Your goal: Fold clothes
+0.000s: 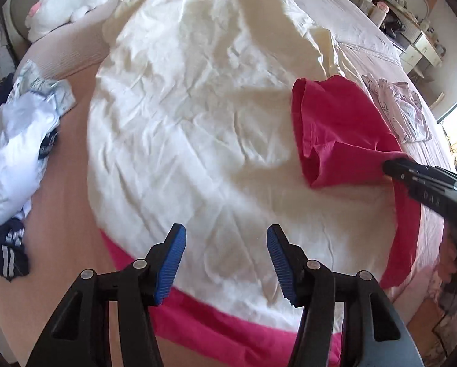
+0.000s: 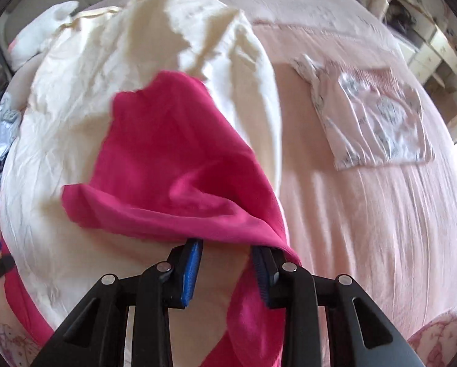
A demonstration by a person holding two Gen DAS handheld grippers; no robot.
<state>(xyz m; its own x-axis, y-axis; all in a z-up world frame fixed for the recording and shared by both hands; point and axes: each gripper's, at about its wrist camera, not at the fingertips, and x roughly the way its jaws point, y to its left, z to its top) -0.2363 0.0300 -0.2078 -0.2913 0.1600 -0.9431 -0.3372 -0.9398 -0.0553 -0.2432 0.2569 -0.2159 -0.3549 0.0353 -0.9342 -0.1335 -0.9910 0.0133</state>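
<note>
sheet (image 1: pixel 197 116) lies over shirt (image 1: pixel 228 315); folded garment (image 2: pixel 378 116) right, pile (image 1: pixel 17 140) left.

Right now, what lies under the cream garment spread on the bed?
Under the cream garment, a pink garment shows along its near edge, one sleeve folded back on top. Beyond them is the bed. How far the pink garment reaches underneath is covered.

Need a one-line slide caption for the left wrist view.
Left tool open above cream garment on the bed; right tool lifts pink garment.
</note>
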